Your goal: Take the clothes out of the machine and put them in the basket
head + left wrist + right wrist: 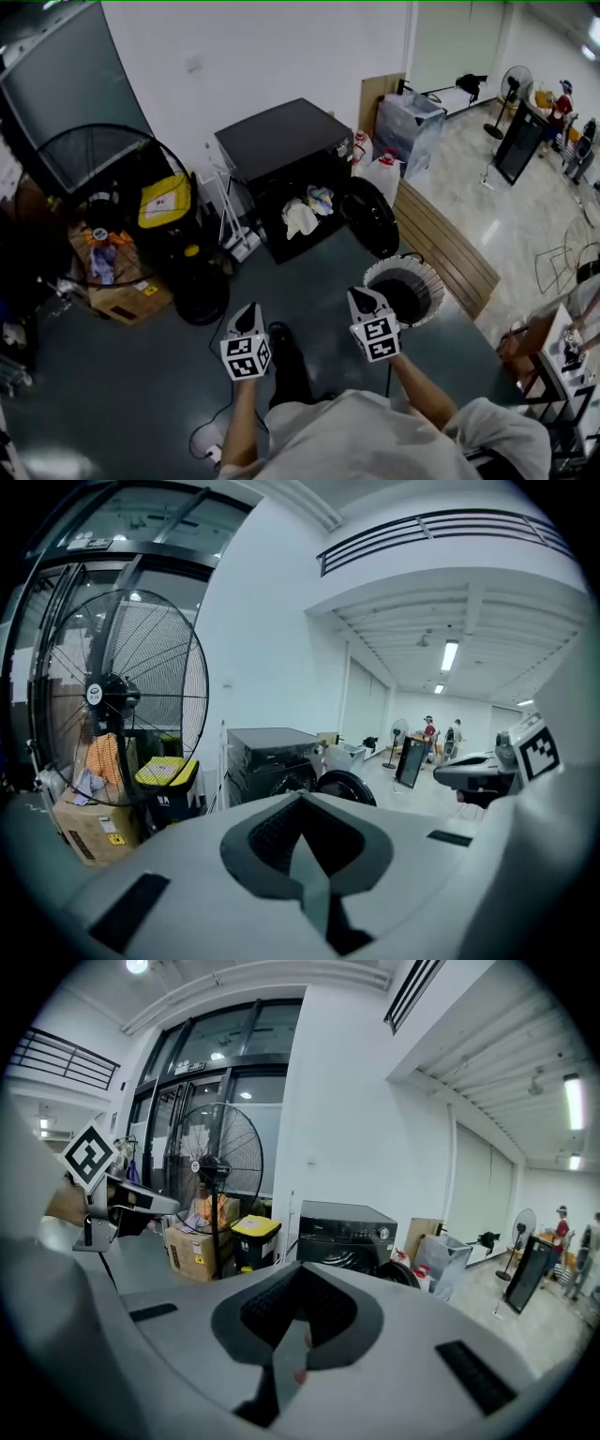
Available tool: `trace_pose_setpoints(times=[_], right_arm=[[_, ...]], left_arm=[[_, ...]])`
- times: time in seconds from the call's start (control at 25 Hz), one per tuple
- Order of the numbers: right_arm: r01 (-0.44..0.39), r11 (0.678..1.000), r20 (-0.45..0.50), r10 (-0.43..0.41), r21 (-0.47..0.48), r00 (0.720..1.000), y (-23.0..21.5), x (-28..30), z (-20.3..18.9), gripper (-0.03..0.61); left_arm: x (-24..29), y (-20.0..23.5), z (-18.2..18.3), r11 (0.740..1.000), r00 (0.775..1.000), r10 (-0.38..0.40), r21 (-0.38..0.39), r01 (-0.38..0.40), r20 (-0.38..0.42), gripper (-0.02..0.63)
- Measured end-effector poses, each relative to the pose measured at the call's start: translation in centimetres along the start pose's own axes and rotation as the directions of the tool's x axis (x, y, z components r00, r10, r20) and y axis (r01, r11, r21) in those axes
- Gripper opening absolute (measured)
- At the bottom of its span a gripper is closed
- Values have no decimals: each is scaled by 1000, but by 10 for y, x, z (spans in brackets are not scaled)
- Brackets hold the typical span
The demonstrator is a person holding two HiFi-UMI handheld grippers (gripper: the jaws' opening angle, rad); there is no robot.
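Clothes (pixel 302 217) show at the machine (pixel 281 141) opening, its drum too dark.

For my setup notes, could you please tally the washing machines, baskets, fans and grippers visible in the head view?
washing machine: 1
basket: 1
fans: 2 (big fan, small fan)
grippers: 2 (left gripper, right gripper)
total: 6
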State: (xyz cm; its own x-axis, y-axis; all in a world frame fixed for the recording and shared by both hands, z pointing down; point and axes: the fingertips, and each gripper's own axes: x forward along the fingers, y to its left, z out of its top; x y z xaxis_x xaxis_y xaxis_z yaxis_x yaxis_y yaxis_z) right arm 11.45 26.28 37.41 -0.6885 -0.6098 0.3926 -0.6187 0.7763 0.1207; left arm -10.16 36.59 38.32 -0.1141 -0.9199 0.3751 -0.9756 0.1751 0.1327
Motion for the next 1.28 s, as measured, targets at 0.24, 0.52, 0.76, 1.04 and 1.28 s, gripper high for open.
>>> trace_pose_setpoints(times=[0.24,0.52,0.76,1.04,1.28], right_arm=[[31,999,-20,-31,6,999,-22,59,7,21],[78,997,-38,-78,6,996,-48,149,41,21],[124,992,-47,-123,22,991,-72,227,83,21],[184,982,-56,-182,33,982,-105,298,115,21],[212,976,-70,-209,43,975,-121,336,121,21]], left_arm=[[69,21,12,999,999,-39,-4,39,-11,18],[167,60,51,994,994,-106,2,106,-30,18],[251,98,101,986,986,-163,28,165,-44,18],[339,119,146,969,970,-235,61,238,-55,18],[393,121,158,953,955,-284,87,291,-86,18]])
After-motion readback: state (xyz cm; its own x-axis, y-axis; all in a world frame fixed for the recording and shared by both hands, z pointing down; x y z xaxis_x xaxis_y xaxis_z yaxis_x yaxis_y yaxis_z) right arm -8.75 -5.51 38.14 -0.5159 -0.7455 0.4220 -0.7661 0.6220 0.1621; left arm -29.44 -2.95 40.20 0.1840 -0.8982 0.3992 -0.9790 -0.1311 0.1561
